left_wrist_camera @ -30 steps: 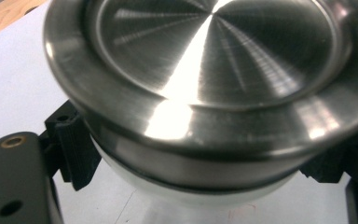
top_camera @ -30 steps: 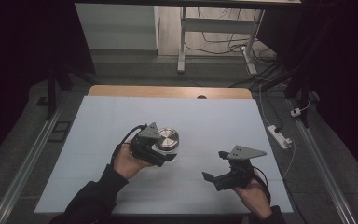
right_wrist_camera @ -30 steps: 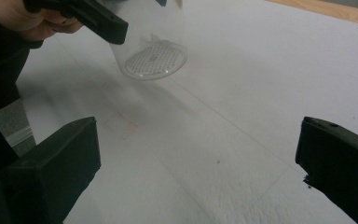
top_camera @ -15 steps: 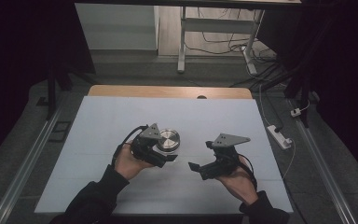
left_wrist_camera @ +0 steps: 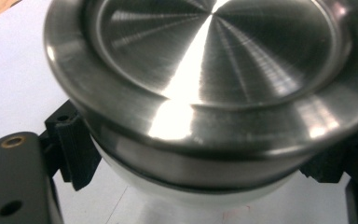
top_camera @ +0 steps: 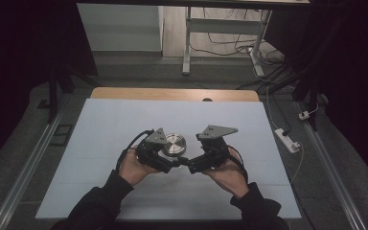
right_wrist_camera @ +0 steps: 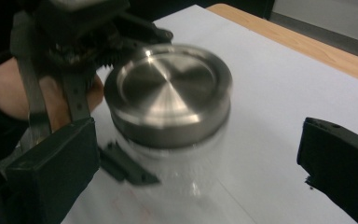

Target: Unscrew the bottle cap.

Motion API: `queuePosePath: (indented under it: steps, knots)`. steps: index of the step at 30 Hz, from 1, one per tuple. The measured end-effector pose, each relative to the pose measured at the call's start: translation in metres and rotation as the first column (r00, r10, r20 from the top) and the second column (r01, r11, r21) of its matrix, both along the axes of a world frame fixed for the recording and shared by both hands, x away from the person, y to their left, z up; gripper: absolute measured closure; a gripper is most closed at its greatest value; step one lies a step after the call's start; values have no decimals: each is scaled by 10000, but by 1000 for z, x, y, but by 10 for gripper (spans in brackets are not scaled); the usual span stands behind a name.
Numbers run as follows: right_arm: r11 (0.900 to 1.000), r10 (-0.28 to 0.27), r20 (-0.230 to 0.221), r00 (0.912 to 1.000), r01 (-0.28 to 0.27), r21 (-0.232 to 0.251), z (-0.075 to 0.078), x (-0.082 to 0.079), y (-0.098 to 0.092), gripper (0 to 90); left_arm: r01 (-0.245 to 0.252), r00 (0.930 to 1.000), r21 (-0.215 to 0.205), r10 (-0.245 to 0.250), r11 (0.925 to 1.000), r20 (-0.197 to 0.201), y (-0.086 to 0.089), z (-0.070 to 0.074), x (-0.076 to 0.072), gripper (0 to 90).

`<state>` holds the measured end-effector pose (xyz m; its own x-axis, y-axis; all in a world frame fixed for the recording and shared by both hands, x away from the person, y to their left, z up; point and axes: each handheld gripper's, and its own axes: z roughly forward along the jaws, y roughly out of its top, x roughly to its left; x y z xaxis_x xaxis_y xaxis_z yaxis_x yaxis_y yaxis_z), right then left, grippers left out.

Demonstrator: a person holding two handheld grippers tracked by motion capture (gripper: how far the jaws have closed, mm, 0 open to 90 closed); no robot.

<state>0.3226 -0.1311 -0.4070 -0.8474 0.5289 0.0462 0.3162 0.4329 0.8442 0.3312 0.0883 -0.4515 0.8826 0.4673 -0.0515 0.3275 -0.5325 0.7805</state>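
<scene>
Left gripper (top_camera: 165, 160) clamps jar (right_wrist_camera: 168, 140) body; right gripper (top_camera: 191, 165) spread wide, near lid (top_camera: 174, 144). Lid on, likely unscrewing pending.

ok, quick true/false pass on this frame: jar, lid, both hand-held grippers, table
1. The left hand-held gripper is clamped on the glass jar just below its lid. True.
2. The steel lid lies on the table beside the jar. False: it sits on the jar.
3. The right hand-held gripper is shut on the lid. False: its jaws stand wide open on either side of the jar.
4. The jar stands upright on the white table. True.
</scene>
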Motion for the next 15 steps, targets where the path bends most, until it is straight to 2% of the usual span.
queuePosePath:
  steps: [5, 8, 13, 15]
  knots:
    - [9999, 162, 46, 9999, -162, 57, 2, 4, 17, 0, -62, 10000, 8, 62, 10000, 2, -1, -1, 0, 153]
    - [9997, 208, 110, 9997, -207, -90, 2, 5, 27, 0, -113, 9999, 28, 113, 9999, -22, -1, -1, 0, 153]
    - [9990, 207, 193, 9996, -199, -410, -1, 8, 40, 76, -129, 9999, 117, 129, 9998, 11, -3, -2, 0, 153]
    - [9983, 289, 209, 9994, -278, -515, -2, 10, 42, 136, -116, 9999, 74, 116, 9999, -19, -3, -3, 0, 153]
